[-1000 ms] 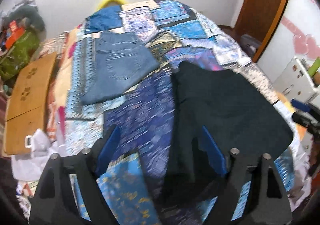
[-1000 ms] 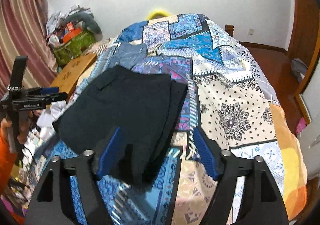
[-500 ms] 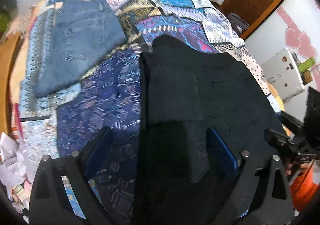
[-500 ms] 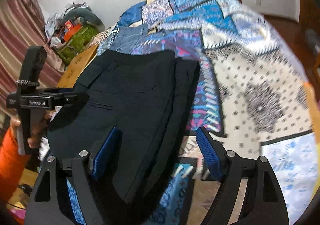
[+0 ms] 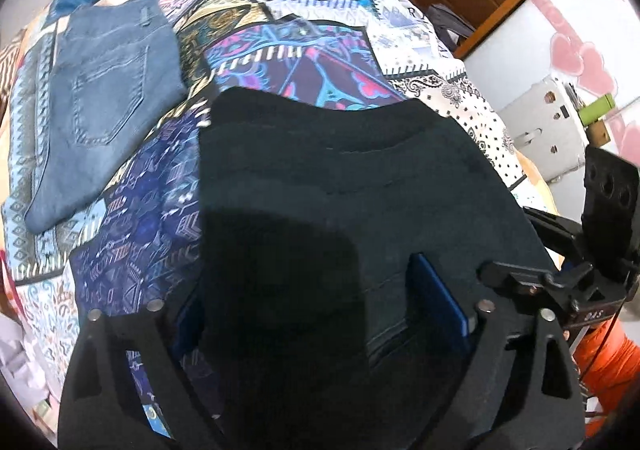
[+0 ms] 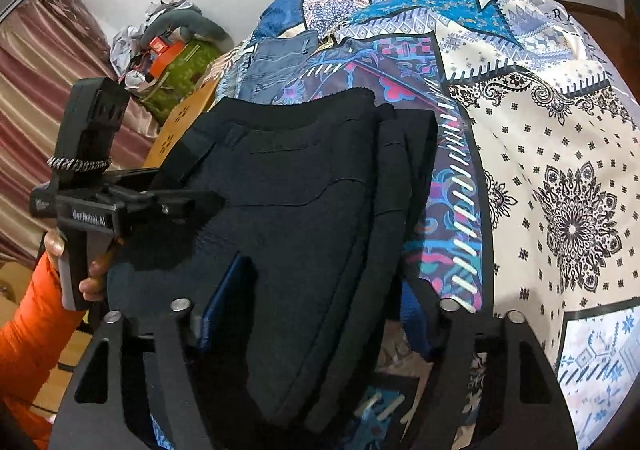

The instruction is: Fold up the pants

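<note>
Black pants (image 5: 352,185) lie folded in layers on a patchwork bedspread (image 5: 304,61), near the bed's front edge, stacked edges showing along the top and right side in the right wrist view (image 6: 320,185).

Left gripper (image 5: 320,314) hangs low over the pants with its jaws spread wide; blue pads sit on either side of the dark cloth, the right pad (image 5: 436,302) clear of the fabric surface, the left one half hidden behind the pants edge. Nothing pinched between them. In the right wrist view the left gripper (image 6: 188,201) shows from the side, held by a hand (image 6: 68,262) in an orange sleeve; its body reads "GenRobot.AI" in white.

Right gripper (image 6: 316,310) is also spread wide, straddling the near right part of the pants; its left pad (image 6: 224,298) rests against the cloth, right pad mostly hidden behind the folded edge. No grasp visible. The right gripper (image 5: 520,282) appears at the right edge of the left wrist view, with small white lettering too blurred to read.

Folded blue jeans (image 5: 104,97) lie well apart on the bedspread's far left. Bedspread carries partial letters "R" near the far right corner (image 6: 560,15), rest unreadable.
</note>
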{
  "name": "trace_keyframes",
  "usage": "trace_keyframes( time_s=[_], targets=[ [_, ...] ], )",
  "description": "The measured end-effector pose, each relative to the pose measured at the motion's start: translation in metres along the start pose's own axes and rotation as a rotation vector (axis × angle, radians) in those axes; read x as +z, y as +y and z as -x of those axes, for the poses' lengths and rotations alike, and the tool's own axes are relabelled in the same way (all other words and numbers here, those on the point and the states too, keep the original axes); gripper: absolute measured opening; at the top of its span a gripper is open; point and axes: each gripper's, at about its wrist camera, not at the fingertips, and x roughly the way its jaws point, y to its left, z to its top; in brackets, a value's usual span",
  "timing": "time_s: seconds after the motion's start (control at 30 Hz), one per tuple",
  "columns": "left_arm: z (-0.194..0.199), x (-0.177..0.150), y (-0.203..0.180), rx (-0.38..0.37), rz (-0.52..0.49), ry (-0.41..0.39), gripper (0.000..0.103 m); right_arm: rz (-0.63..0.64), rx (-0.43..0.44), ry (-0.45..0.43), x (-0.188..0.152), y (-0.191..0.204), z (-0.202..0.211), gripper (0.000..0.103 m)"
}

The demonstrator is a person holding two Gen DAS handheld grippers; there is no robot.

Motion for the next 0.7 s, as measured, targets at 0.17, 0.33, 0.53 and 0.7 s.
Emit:
trace_keyframes(
  time_s=[0.17, 0.33, 0.53, 0.7],
  targets=[
    [0.011, 0.0, 0.002, -0.007, 0.007, -0.021, 0.067, 0.009, -0.015, 0.005, 0.005, 0.004, 0.004, 0.035],
    [0.031, -0.013, 0.0, 0.017, 0.011, -0.093, 0.039, 0.145, -0.095, -0.039, 0.001, 0.033, 0.016, 0.023],
    [0.061, -0.03, -0.008, 0.069, -0.024, -0.17, 0.032, 0.204, -0.099, -0.086, 0.008, 0.06, 0.029, 0.019],
    [0.105, -0.034, 0.0, 0.099, -0.015, -0.278, 0.031, 0.255, -0.092, -0.149, 0.028, 0.088, 0.037, 0.019]
  ],
)
